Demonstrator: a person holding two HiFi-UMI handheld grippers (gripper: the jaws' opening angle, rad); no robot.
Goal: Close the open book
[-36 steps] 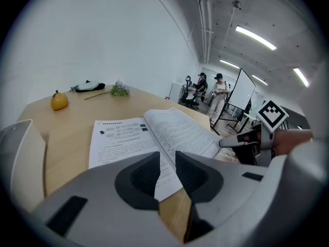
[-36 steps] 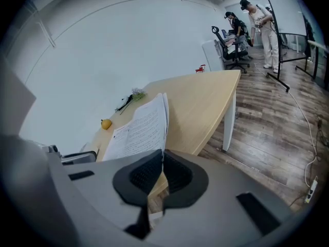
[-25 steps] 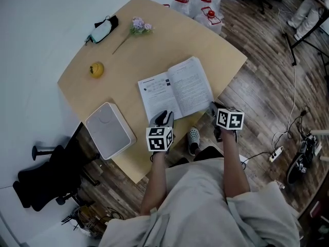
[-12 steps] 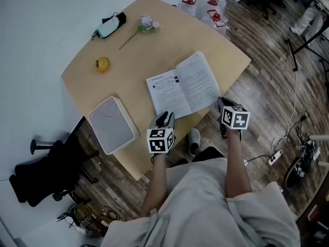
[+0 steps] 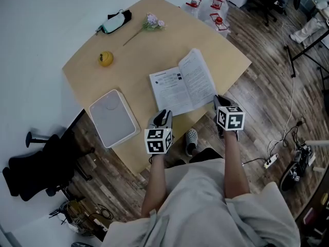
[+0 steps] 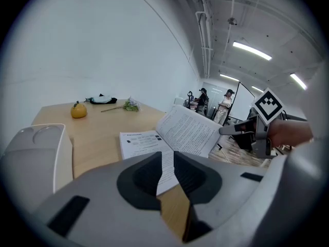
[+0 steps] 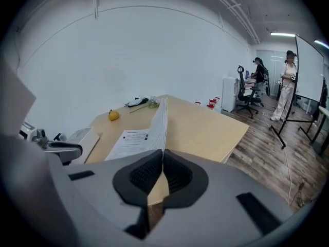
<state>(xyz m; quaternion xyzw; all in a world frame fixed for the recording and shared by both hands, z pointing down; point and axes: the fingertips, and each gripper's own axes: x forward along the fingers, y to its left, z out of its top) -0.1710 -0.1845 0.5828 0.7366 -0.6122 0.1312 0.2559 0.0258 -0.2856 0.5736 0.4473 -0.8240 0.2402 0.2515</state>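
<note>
So the book (image 5: 177,86) sits on the near right part of the wooden counter (image 5: 154,50), close to the edge by the person, and it's half open. The left half lies flat, while the right half is tilted up steeply off the wood. The right hand-held gripper (image 5: 220,103) is clenched tight on the outer edge of that raised half. In the right gripper view the page runs nearly on edge straight into the closed jaws. The left hand-held gripper (image 5: 163,116) hangs over the book's near left corner with its jaws apart but closing. You can see the page corner through the gap and the pads aren't pressing on it. Further back on the counter there's a yellow fruit (image 5: 105,58), a flower sprig (image 5: 151,22), and a white box (image 5: 113,118) just left of the book.
</note>
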